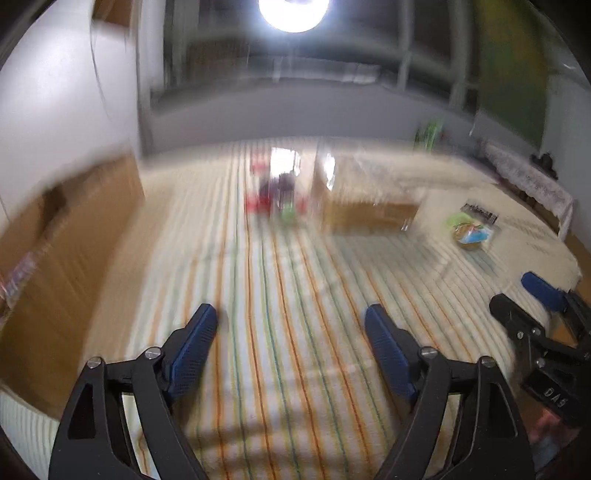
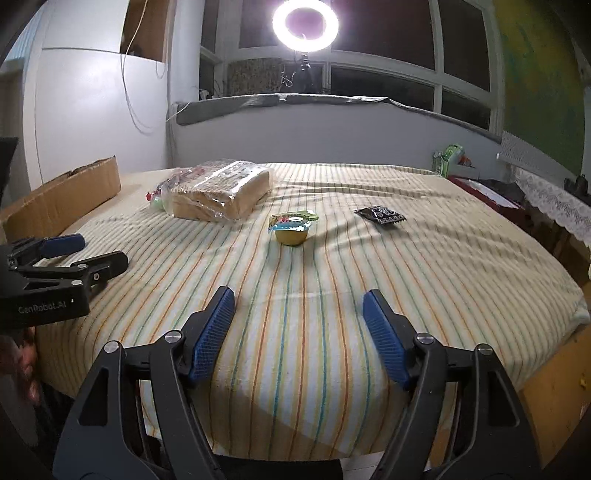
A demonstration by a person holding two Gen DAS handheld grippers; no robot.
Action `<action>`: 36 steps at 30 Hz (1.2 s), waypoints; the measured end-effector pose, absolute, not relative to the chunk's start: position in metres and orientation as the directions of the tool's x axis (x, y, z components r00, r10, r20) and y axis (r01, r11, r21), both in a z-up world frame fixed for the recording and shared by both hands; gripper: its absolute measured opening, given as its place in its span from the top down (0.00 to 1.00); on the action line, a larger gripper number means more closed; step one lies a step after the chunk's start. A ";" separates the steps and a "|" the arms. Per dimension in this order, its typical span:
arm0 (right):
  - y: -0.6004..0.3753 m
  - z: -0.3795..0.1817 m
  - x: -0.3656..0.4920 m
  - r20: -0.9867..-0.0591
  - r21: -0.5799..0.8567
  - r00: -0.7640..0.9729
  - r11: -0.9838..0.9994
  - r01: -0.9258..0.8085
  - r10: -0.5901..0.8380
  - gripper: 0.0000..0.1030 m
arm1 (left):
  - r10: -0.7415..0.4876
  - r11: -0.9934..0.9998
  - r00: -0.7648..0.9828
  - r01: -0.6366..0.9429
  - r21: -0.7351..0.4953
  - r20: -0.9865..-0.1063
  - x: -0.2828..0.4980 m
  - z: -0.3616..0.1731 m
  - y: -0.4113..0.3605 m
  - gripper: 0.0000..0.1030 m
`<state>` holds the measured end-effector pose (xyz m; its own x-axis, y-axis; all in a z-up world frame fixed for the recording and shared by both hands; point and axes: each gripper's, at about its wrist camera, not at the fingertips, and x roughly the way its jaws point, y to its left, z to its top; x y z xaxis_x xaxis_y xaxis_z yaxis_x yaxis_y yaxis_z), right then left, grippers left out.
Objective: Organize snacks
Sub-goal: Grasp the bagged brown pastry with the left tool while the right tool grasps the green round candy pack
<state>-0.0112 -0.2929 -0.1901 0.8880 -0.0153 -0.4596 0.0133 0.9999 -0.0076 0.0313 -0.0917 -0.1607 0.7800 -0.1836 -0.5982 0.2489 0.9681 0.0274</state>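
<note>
- Where the striped cloth (image 2: 332,280) covers a table, two hand-held claws hover low over its near edge, both with blue pads spread wide and nothing between them.
- The right claw (image 2: 299,321) gapes open above bare cloth; its black arms are cut off by the bottom of the right view.
- Straight ahead of the right claw, well apart from it, sits a small gold pudding cup (image 2: 292,229) with a colourful foil lid.
- Further ahead and to the right of that claw lies a flat black packet (image 2: 380,215); its print is too small to read.
- Ahead and to the left of it rests a bread loaf (image 2: 221,190) in clear wrap, with a few small red and green snacks (image 2: 162,194) just behind, mostly hidden by the loaf.
- A cardboard box (image 2: 62,195) stands at the far left, only its open flap showing.
- The left claw (image 1: 291,325) is also open and empty, seen from its own blurred view; in the right view only its side shows, at the left edge.
- In the left view, motion blur smears everything ahead: the loaf and the red and green snacks are just colour patches, while the pudding cup and black packet off to the right stay recognisable.
- A ring light (image 2: 306,24) glares from the window sill beyond, washing out what is near it.
- Part of a blurred hand (image 2: 22,369) shows at the lower left of the right view.
</note>
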 end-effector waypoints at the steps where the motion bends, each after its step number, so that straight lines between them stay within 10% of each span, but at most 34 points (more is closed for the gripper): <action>1: -0.292 -0.190 -0.010 -0.464 -0.010 0.886 1.000 0.013 -0.016 0.25 | -0.188 0.969 0.793 0.245 0.021 -0.580 0.028 -0.161 -0.090 0.17; 24: -0.305 -0.161 0.098 -0.695 -0.013 0.719 0.999 -0.036 0.017 0.20 | -0.155 0.987 0.589 0.054 -0.152 -0.793 0.139 -0.139 -0.082 0.13; 30: -0.313 -0.161 0.102 -0.662 0.034 0.748 0.999 -0.033 0.047 0.61 | -0.169 0.982 0.574 0.033 -0.184 -0.801 0.162 -0.139 -0.078 0.14; 31: -0.314 -0.161 0.101 -0.656 0.042 0.753 0.999 -0.032 0.052 0.62 | -0.179 0.981 0.576 0.040 -0.192 -0.797 0.165 -0.140 -0.078 0.19; 34: -0.315 -0.161 0.098 -0.643 0.046 0.764 0.998 -0.033 0.055 0.63 | -0.191 0.980 0.596 0.066 -0.189 -0.780 0.161 -0.138 -0.079 0.82; 36: -0.318 -0.161 0.096 -0.638 0.058 0.768 0.998 -0.033 0.062 0.63 | -0.199 0.977 0.602 0.060 -0.205 -0.773 0.158 -0.139 -0.076 0.92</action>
<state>0.0959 -0.3176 -0.1611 0.7677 0.0622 -0.6378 -0.0329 0.9978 0.0578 0.1581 -0.0761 -0.1394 0.6023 -0.1992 -0.7730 0.0599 0.9769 -0.2051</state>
